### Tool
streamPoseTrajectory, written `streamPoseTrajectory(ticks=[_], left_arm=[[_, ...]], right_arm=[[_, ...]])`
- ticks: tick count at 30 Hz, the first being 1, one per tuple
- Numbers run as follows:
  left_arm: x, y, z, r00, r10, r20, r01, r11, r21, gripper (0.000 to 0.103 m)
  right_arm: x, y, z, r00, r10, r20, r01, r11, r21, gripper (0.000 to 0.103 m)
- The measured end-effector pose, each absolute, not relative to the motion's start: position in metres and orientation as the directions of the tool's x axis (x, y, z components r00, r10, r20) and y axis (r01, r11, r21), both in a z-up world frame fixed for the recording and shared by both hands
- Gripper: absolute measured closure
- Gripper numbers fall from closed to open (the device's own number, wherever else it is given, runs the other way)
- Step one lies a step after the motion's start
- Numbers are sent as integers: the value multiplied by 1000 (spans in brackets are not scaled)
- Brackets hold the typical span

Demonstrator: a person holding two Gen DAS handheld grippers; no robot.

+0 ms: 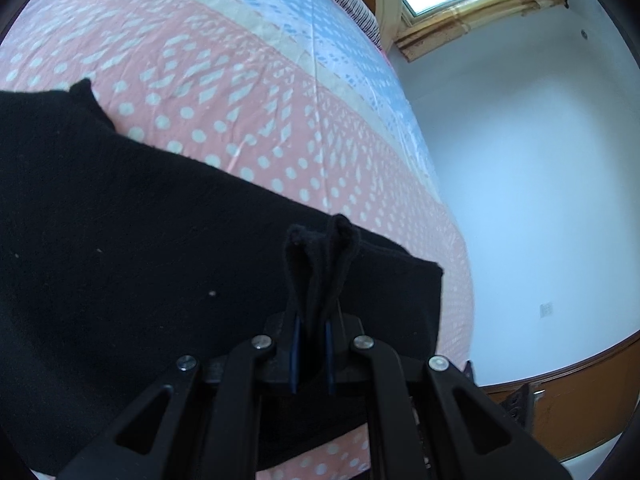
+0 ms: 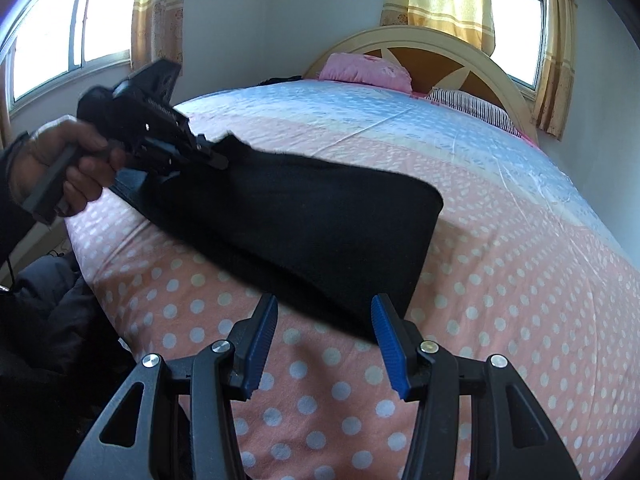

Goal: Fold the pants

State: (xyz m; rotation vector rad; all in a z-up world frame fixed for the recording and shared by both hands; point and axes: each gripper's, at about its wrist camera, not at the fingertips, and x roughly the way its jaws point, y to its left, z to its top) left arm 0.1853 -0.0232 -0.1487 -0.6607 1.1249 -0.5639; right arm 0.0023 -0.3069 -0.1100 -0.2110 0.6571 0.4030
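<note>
- The pants (image 2: pixel 312 216), black, lie as a long folded band across the near part of the bed (image 2: pixel 500 280), on its pink, white-dotted sheet.
- The left gripper (image 1: pixel 312 344) has its jaws pinched nearly together on a bunched edge of the pants, which sticks up between its blue pads (image 1: pixel 296 356).
- In the right wrist view the same left gripper (image 2: pixel 218 160) meets the far left end of the pants, held by a hand (image 2: pixel 72 164).
- The right gripper (image 2: pixel 324 322) stands about half open with nothing between its 2 blue pads (image 2: pixel 262 344); the near edge of the pants lies just beyond the fingertips.
- At the head of the bed are a pink pillow (image 2: pixel 366 70) and a striped pillow (image 2: pixel 472 106) against the headboard (image 2: pixel 420 38).
</note>
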Motion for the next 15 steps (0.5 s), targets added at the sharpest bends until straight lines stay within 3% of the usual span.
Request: streamPoseTrajectory(ticks=[4, 6, 10, 15], left_arm=[[187, -19, -155, 338, -689, -641, 80, 699, -710, 88], [186, -15, -158, 344, -699, -628, 73, 686, -724, 85], [183, -8, -157, 357, -699, -619, 90, 685, -723, 83], [176, 4, -148, 369, -687, -626, 104, 700, -707, 73]], right_arm=[[5, -313, -89, 725, 386, -571, -442, 896, 45, 52], [12, -309, -91, 708, 406, -578, -453, 889, 69, 43], [33, -299, -124, 612, 354, -707, -456, 889, 50, 42], [22, -292, -94, 655, 402, -640, -493, 869, 41, 42]])
